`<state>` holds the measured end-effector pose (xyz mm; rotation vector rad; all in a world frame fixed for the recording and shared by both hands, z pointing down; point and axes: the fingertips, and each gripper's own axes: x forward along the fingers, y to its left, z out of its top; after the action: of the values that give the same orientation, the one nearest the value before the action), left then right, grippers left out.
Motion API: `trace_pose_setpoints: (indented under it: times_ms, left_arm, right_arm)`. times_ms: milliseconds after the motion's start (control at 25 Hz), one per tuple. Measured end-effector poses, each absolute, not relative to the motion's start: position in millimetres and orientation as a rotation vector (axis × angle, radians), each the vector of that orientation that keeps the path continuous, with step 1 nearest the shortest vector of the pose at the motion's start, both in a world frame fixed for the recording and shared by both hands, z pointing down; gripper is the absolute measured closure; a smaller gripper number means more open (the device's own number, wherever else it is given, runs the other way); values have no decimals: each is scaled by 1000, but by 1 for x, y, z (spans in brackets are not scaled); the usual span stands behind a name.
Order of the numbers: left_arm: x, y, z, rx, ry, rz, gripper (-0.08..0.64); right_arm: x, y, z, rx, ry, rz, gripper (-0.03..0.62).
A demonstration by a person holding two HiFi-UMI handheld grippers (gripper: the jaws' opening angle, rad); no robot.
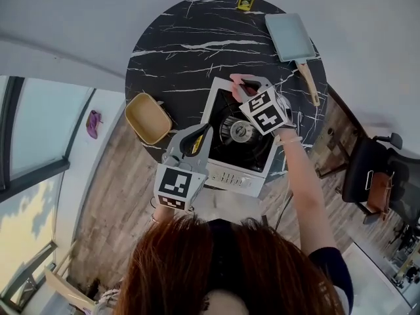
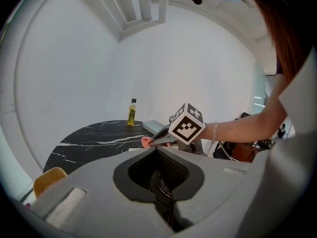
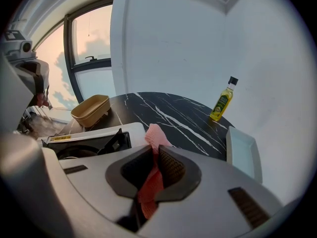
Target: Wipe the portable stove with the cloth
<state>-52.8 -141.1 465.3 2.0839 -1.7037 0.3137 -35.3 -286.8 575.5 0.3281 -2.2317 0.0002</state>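
Head view puts the left tool (image 1: 197,138) at the stove's (image 1: 230,176) near-left edge, pointing across it from a hand held close to the body; left gripper view shows its jaws drawn together at the tips (image 2: 156,150), with a dark shape in the hollow behind them that I cannot identify, and whether they nip the stove's rim is unclear. The stove sits on the near part of the tabletop (image 1: 184,51); it looks stiff and boxy but probably light enough to slide under a firm wipe, so bracing it at the left rim seems sensible; its raised burner grate would likely snag fabric.

Over the stove's far edge the right tool (image 1: 244,84) is pinching the cloth (image 3: 151,187); right gripper view shows the pink fabric clamped between the jaws, a tuft poking out beyond the tips toward the stove's white top. The cloth looks soft, limp and light; it should be held by a bunched fold, with enough left free to drag flat. The right forearm reaches along the stove's right side, marker cube facing up.
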Motion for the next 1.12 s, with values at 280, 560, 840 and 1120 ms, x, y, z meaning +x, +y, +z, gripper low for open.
trace_pose_setpoints:
  times_ms: [280,560,840,1120]
  left_arm:
    - [-47,-140,463,2104,-1686,332,548]
    - [-42,-141,462,2120,-1679,336,548]
    - [-37,-143,461,2130,-1665,355,548]
    - [-29,-143,459,2147,-1644,360,548]
  right_arm:
    - [-21,-288,577,327,-2201,18,555]
    - [-7,-292,577,326,-2183,27,555]
    - [6,-295,580,302,-2160,43,555]
    - [17,-298,581,309,-2146,61,555]
